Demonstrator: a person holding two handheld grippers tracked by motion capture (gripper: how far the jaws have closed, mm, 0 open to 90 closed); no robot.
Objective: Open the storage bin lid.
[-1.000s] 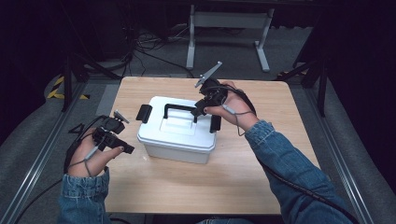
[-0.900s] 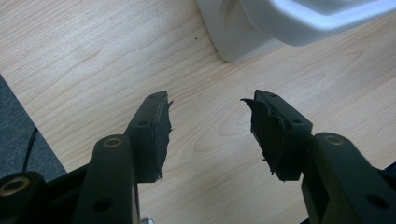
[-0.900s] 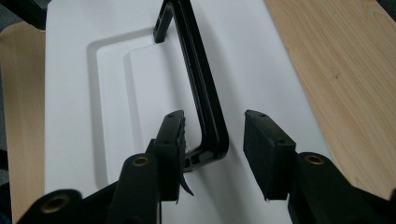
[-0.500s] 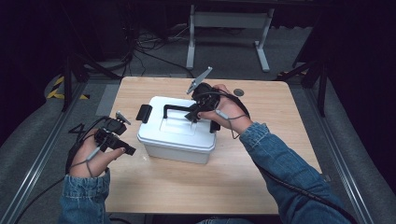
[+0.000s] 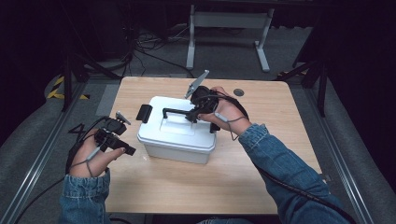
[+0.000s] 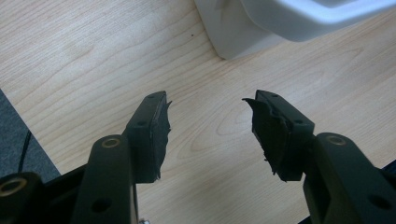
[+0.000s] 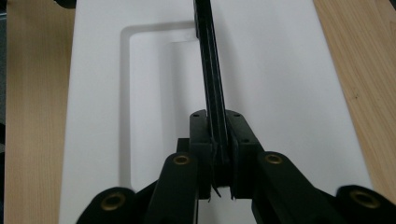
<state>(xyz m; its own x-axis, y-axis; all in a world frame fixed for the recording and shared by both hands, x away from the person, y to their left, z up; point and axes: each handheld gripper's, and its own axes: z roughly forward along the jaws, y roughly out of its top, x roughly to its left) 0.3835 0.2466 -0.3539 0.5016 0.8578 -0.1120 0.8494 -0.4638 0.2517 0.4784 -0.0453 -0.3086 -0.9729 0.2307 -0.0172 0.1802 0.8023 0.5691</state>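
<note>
Right gripper [image 5: 195, 112] clamped on the black handle [image 5: 176, 112] of the white box [image 5: 177, 137]; in the right gripper view its jaws pinch the thin bar [image 7: 212, 88] from both sides, bar raised above the lid's recessed panel. Left gripper [image 5: 122, 148] hovers near the table's [image 5: 196, 186] left edge, just beside the box's near-left corner, jaws parted wide with nothing between them (pads [image 6: 159, 135] look torn, ragged at the rims). Box sits mid-table, slightly left; bare wood lies open in front of it and to its right. Lid smooth, matte plastic, rounded corners; a black latch [image 5: 144, 113] on its left end. Tabletop pale wood grain, corners rounded. A small dark disc [image 5: 238, 92] lies near the far edge.
</note>
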